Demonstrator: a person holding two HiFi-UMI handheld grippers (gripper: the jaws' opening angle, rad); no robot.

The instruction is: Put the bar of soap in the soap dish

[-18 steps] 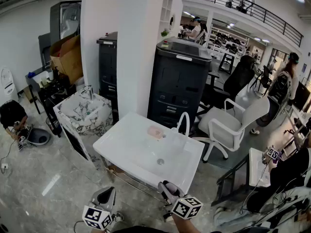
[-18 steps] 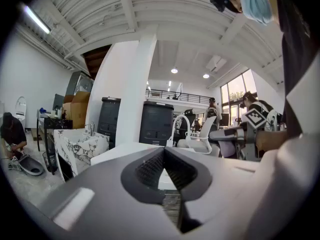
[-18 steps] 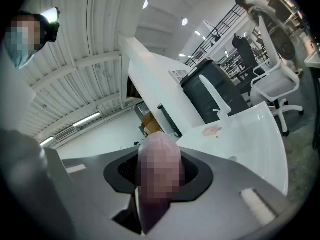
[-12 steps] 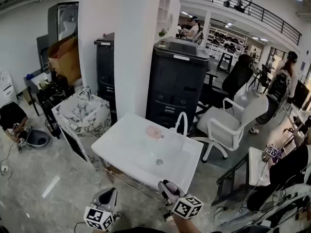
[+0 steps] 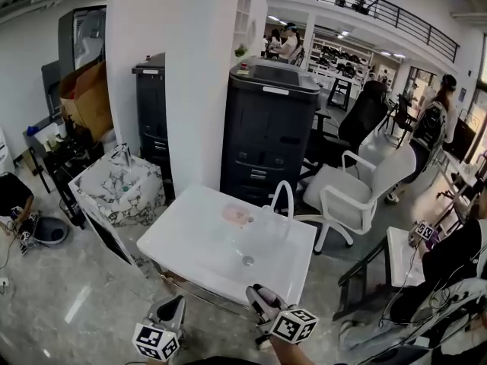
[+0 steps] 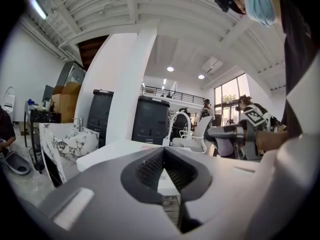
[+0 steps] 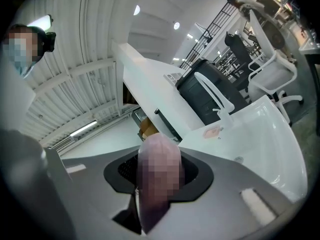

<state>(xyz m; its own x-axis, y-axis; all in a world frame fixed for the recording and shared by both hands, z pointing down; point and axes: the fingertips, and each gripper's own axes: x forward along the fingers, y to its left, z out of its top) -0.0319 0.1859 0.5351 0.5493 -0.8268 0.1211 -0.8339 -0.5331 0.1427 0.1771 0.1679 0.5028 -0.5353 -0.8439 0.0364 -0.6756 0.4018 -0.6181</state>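
Note:
A pale pink bar of soap stands between the jaws of my right gripper, which is shut on it. In the head view that gripper hangs just in front of the white sink's near edge. The pink soap dish lies on the sink's back ledge, left of the curved white faucet; the right gripper view shows the soap dish well beyond the soap. My left gripper is low at the left, short of the sink, with its jaws shut and holding nothing.
A marble-patterned basin stands left of the sink. Behind it are a white pillar and a black cabinet. A white chair is at the right, with people and desks beyond. The drain is in the bowl.
The head view has drifted a little, so the sink sits slightly lower and to the left. Both grippers keep their places at the bottom edge, the right one still closed on the soap.

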